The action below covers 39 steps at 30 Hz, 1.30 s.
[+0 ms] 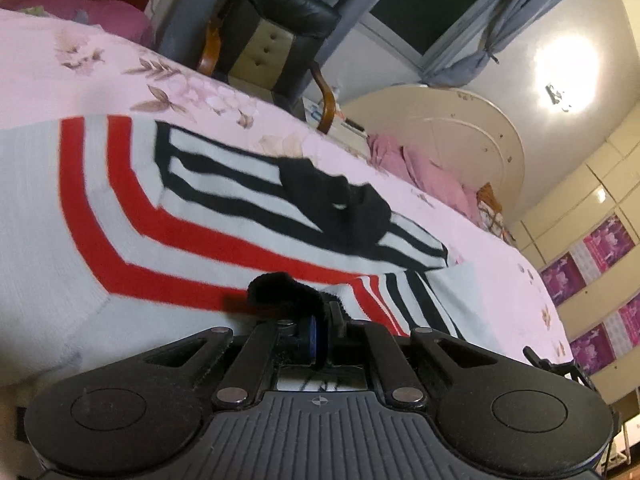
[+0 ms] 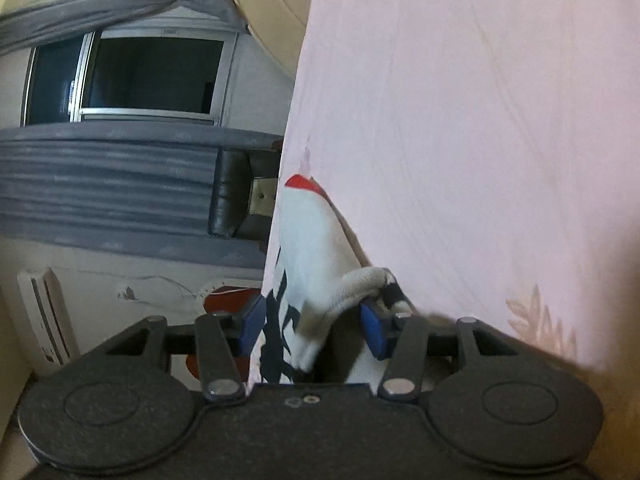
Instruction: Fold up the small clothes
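Note:
A white knit sweater [image 1: 120,240] with red and black stripes lies spread on the pink floral bedsheet [image 1: 80,68]. My left gripper [image 1: 320,320] is low over its near edge, shut with its blue pads together on a black cuff [image 1: 276,292] of the sweater. The right wrist view is rolled, so the bedsheet [image 2: 480,140] stands like a wall. There my right gripper [image 2: 314,328] has its blue pads [image 2: 252,324] apart. A bunched white fold of the sweater [image 2: 312,248] with dark marks lies between them, and a dark gap shows beside the right pad.
A black leather armchair [image 1: 276,40] with wooden arms stands past the bed's far side, under a dark window [image 1: 432,4] with grey curtains. A cream headboard [image 1: 460,128] and a heap of pink bedding [image 1: 420,164] lie to the right. An air conditioner [image 2: 44,312] shows in the right wrist view.

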Each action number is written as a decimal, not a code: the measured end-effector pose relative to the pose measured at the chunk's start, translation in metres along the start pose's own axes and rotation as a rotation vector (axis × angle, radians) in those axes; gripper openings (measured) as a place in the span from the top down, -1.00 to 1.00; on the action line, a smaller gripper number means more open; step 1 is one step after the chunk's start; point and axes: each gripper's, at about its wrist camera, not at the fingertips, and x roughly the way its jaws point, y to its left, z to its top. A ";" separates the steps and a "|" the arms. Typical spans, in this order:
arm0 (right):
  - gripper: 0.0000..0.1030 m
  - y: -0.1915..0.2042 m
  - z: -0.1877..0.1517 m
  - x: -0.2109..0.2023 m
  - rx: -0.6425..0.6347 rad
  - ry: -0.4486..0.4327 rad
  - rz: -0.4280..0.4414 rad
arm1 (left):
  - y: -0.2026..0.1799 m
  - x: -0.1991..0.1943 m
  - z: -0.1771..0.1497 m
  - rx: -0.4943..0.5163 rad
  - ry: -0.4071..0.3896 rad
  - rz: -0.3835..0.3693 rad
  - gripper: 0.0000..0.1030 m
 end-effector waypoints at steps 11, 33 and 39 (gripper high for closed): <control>0.06 -0.005 0.000 0.006 0.007 0.041 0.011 | 0.024 0.008 -0.013 -0.018 0.028 0.074 0.92; 0.85 0.000 0.001 0.000 -0.147 0.032 -0.155 | 0.020 0.007 0.005 0.061 -0.003 0.105 0.92; 0.60 0.017 0.003 -0.015 -0.318 -0.002 -0.209 | 0.026 0.012 -0.004 0.062 0.020 0.119 0.92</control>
